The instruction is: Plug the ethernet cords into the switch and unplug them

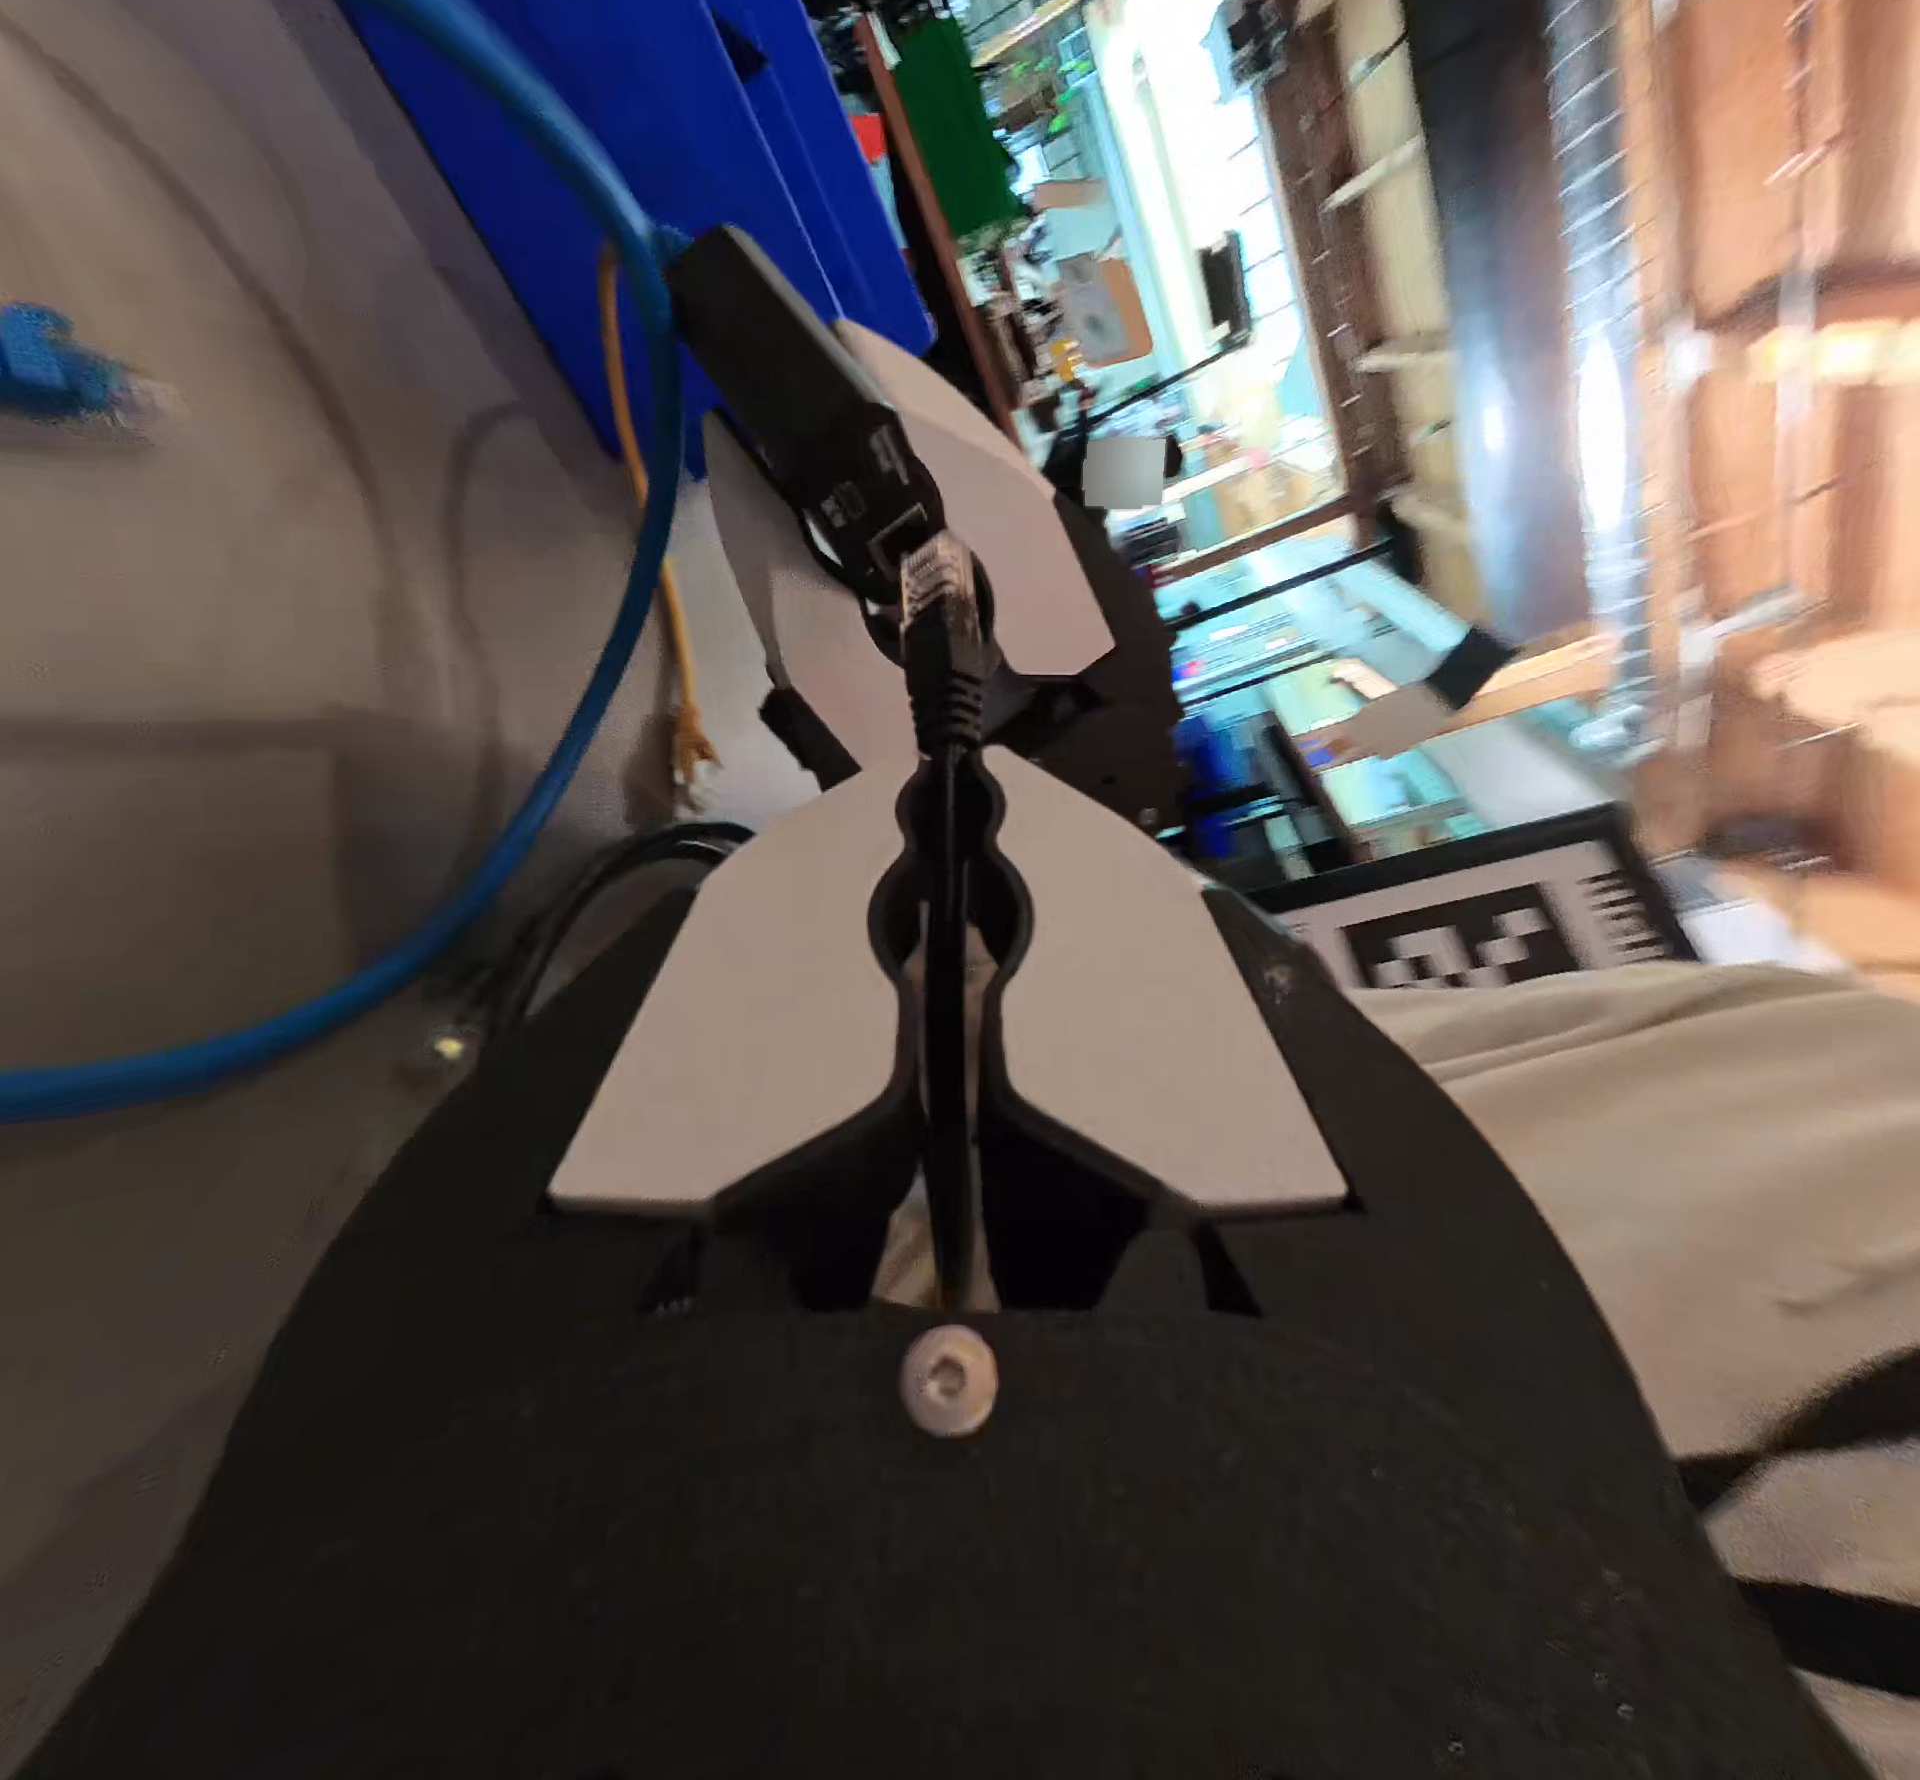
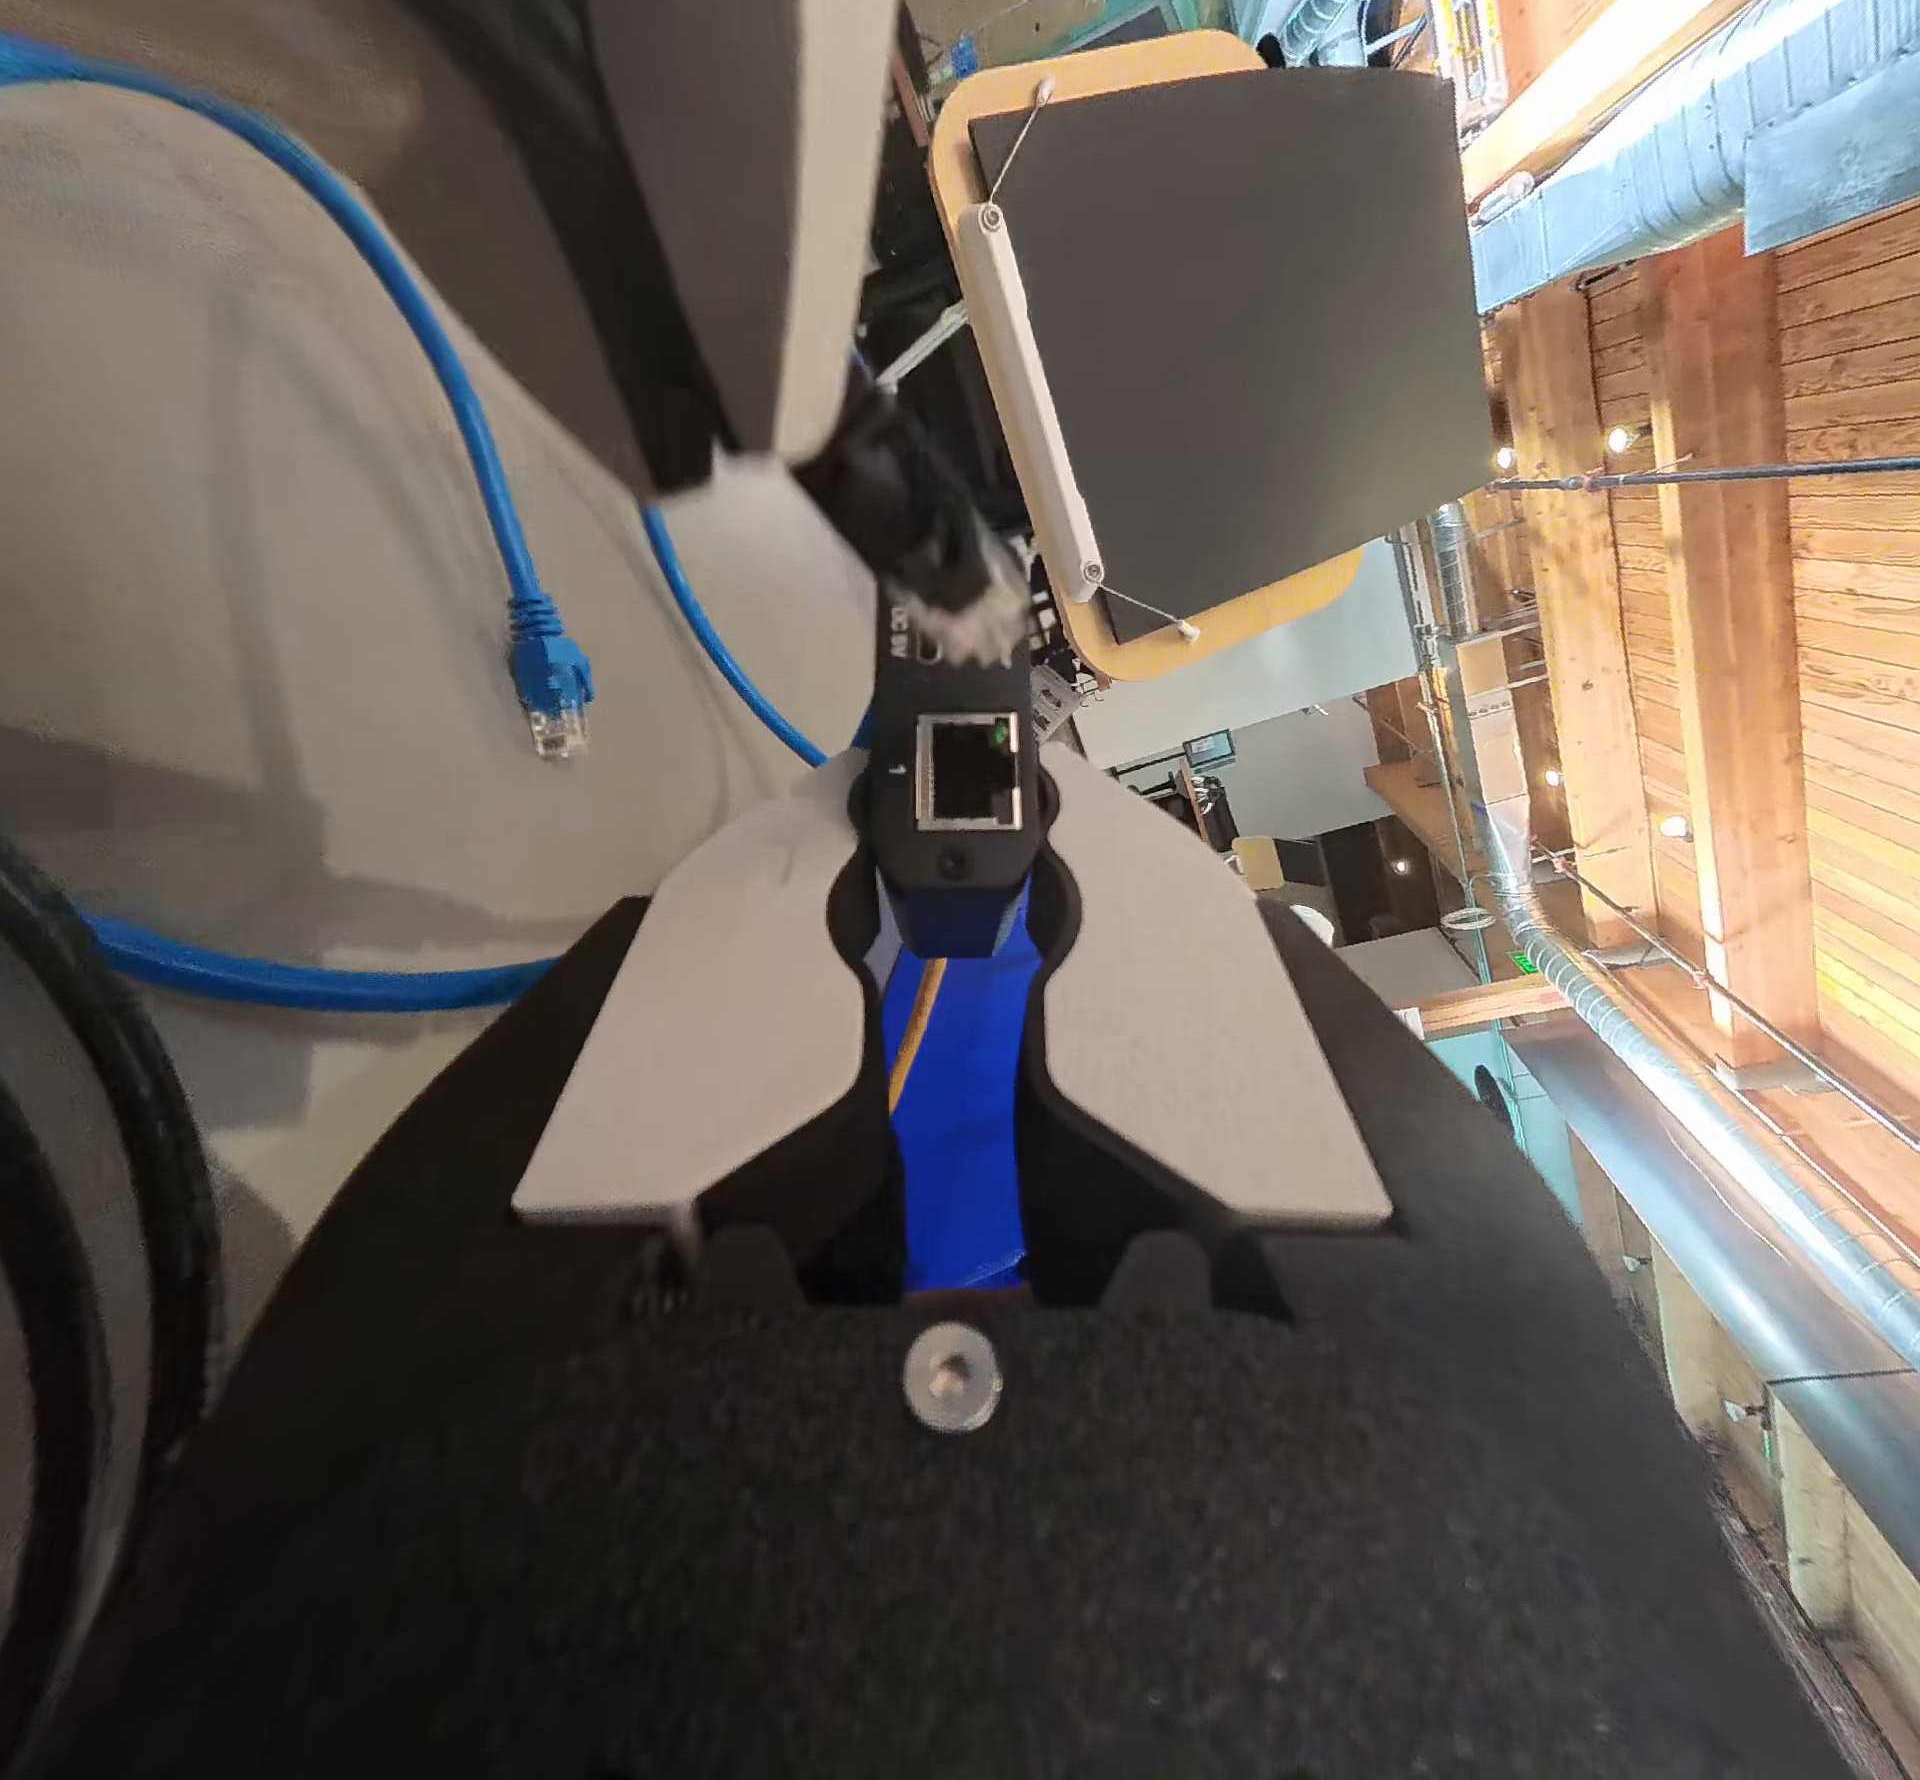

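the left gripper (image 1: 948, 785) is clamped on the black ethernet cord (image 1: 951, 1003), which runs up the narrow channel between its white fingers (image 1: 1122, 982). the cord's plug (image 1: 940, 613) sticks out past the fingertips and sits right at a port on the black switch (image 1: 800, 380) (whether it is fully seated i cannot tell; the plug is blurred in the right wrist view). the right gripper (image 2: 951, 795) is closed on the end of the switch (image 2: 961, 774), its fingers pressed on either side of an open port. a blue ethernet cord (image 2: 457, 400) loops over the pale table (image 2: 208, 483), with its free plug (image 2: 551, 681) lying well apart from the switch. a yellow cord (image 1: 675, 650) hangs beside the switch, in front of a blue bin (image 1: 623, 68).
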Demonstrator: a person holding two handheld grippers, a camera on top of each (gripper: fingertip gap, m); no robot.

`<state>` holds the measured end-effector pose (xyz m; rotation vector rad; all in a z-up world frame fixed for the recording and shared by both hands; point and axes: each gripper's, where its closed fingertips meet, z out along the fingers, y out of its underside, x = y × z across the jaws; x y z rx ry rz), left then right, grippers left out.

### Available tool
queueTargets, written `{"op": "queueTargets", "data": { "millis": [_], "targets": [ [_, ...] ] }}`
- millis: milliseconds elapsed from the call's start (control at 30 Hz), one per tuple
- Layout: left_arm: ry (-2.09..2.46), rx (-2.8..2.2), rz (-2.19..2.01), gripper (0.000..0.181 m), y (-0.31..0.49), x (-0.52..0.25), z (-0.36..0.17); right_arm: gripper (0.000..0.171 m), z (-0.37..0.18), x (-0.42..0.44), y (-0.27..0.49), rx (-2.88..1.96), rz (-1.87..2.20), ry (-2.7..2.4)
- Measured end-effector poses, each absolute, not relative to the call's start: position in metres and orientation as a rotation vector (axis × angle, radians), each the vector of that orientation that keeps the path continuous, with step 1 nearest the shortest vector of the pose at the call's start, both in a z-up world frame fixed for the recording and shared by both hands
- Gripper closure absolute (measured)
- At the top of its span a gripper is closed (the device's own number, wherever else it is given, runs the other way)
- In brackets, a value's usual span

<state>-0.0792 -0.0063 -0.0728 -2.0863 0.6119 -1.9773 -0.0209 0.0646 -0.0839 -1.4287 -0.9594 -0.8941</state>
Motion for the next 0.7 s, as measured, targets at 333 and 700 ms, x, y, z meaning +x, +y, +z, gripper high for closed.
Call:
{"op": "queueTargets", "data": {
  "millis": [333,700],
  "targets": [
    [1.080,-2.423,-0.953,0.172,0.052,-0.137,-0.170,0.147,-0.085,-0.004,0.063,-1.463,-0.887,-0.932],
    [1.329,-2.057,-0.405,0.155,0.038,-0.139,-0.145,0.147,-0.089,-0.006,0.063,-1.475,-0.868,-0.933]
  ]
}}
